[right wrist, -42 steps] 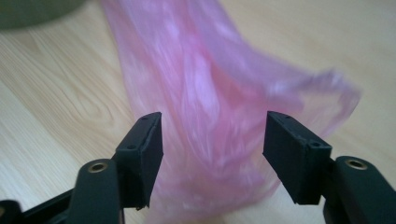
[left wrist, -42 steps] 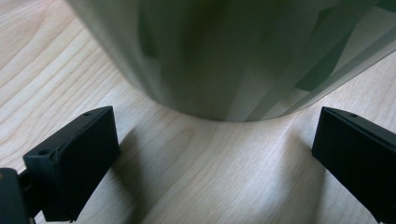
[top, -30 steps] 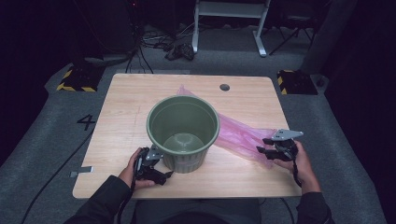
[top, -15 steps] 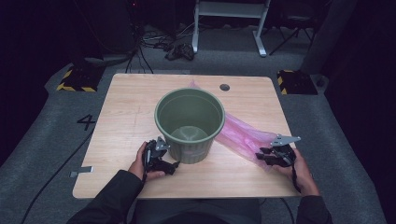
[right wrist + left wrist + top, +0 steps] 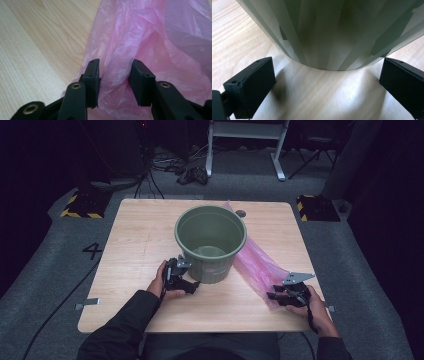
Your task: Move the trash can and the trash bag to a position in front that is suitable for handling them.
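Note:
A green plastic bucket (image 5: 210,242) stands upright and empty in the middle of the wooden table (image 5: 135,235). My left gripper (image 5: 182,279) sits at its base on the near left, open. In the left gripper view the jaws stand wide apart, and the left gripper (image 5: 327,85) faces the bucket's wall (image 5: 324,32), which curves down between them. A pink plastic bag (image 5: 255,265) lies flat from behind the bucket to the near right. My right gripper (image 5: 280,296) is at the bag's near end. There the right gripper (image 5: 115,72) pinches a bunched fold of the bag (image 5: 155,32).
A small dark round hole (image 5: 241,213) sits near the table's far edge. Grey carpet surrounds the table, with cables and a white stand's legs (image 5: 245,150) behind it. The table's left half and near middle are bare wood.
The bucket has slid away from the person and to the right, with the left gripper following at its base. The right gripper has come nearer and leftward along with the bag's end.

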A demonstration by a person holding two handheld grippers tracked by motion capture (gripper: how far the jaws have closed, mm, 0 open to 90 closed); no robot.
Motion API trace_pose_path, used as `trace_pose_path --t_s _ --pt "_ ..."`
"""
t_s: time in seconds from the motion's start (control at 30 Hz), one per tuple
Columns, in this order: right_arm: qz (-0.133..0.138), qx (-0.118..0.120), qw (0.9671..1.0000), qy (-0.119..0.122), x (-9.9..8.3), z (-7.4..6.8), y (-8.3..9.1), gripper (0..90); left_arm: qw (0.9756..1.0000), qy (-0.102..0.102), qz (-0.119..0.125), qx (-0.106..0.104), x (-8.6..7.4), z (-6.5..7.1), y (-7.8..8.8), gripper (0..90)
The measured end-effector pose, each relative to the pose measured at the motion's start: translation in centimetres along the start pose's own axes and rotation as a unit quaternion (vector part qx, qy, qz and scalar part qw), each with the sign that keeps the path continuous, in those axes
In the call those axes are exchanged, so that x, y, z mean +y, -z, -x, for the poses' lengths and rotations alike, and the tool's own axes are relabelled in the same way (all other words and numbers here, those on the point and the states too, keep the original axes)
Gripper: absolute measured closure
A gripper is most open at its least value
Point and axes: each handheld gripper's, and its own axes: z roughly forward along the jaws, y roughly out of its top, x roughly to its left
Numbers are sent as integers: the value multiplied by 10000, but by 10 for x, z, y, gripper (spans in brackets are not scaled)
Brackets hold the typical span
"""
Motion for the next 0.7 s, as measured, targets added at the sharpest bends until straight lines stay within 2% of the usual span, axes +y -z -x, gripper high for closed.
trace_pose_path --t_s 0.2,0.27,0.33,0.4,0.47,0.57,0.67,0.7 --pt "-37 47 10000 2 1 -7 -1 565 10000 -24 -4 -60 7 -4 -7 0" --pt "-87 35 9999 45 2 -10 -1 507 9999 -67 -8 -94 8 -6 -7 0" --pt "-127 -89 9998 83 4 -13 -1 416 9998 -121 -28 -157 7 -7 -6 4" --pt "-39 -129 9998 150 5 -15 2 364 9995 -215 -57 -227 3 -9 -2 4" --pt "88 -208 9995 209 9 -18 7 323 9993 -213 -23 -311 -3 -9 2 4" --pt "377 -201 9988 254 17 -23 18 301 9993 -218 -20 -310 -10 -10 9 4" --pt "539 -363 9970 425 25 -25 31 300 9995 -165 3 -285 -12 -9 11 4" --pt "604 -403 9965 414 27 -24 35 310 9994 -191 -9 -281 -12 -10 11 3"
